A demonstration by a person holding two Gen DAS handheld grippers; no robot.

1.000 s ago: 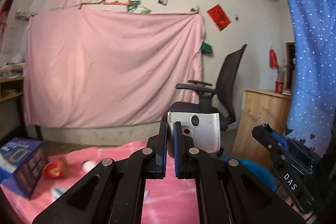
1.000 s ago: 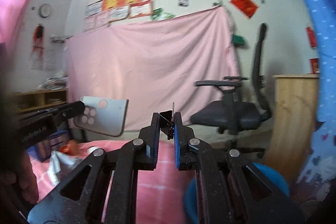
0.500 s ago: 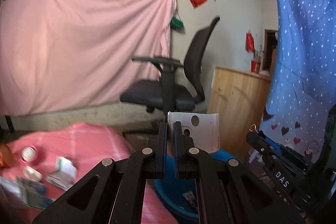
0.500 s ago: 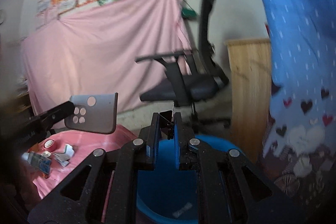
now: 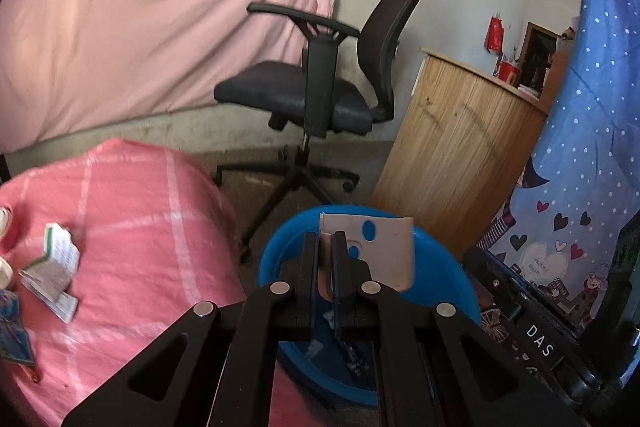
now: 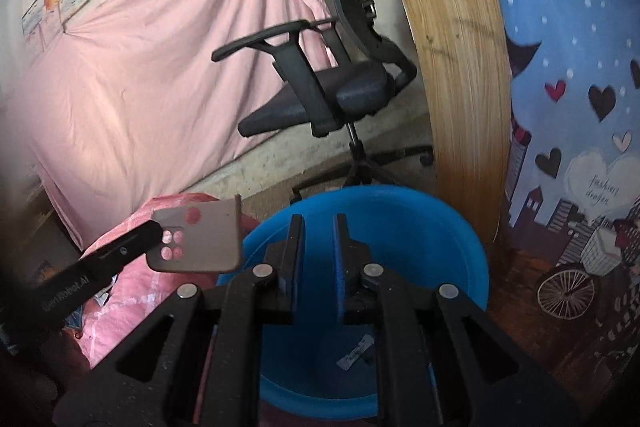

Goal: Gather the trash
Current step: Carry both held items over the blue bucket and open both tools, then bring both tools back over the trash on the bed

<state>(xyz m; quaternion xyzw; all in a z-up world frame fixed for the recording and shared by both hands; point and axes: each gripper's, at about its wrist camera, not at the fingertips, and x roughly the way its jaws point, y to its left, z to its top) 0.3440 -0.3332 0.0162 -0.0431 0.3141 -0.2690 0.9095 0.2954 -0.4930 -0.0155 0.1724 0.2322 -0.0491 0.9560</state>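
Gripping phone case (image 5: 376, 247), left fingers (image 5: 307, 255) over blue bin (image 5: 276, 259); right fingers (image 6: 297, 247) parted, empty.

To my left the desk (image 5: 132, 227) is draped in a pink checked cloth, its rounded edge falling toward the floor (image 5: 256, 155). On the cloth lie a small folded paper booklet (image 5: 52, 267), a blue printed wrapper (image 5: 14, 335) at the near left edge, and white round bits at the far left, cut off by the frame. On the bare floor a blue basin (image 6: 400, 227) sits just beside the desk, scraps of paper (image 6: 354, 349) lying in its bottom.
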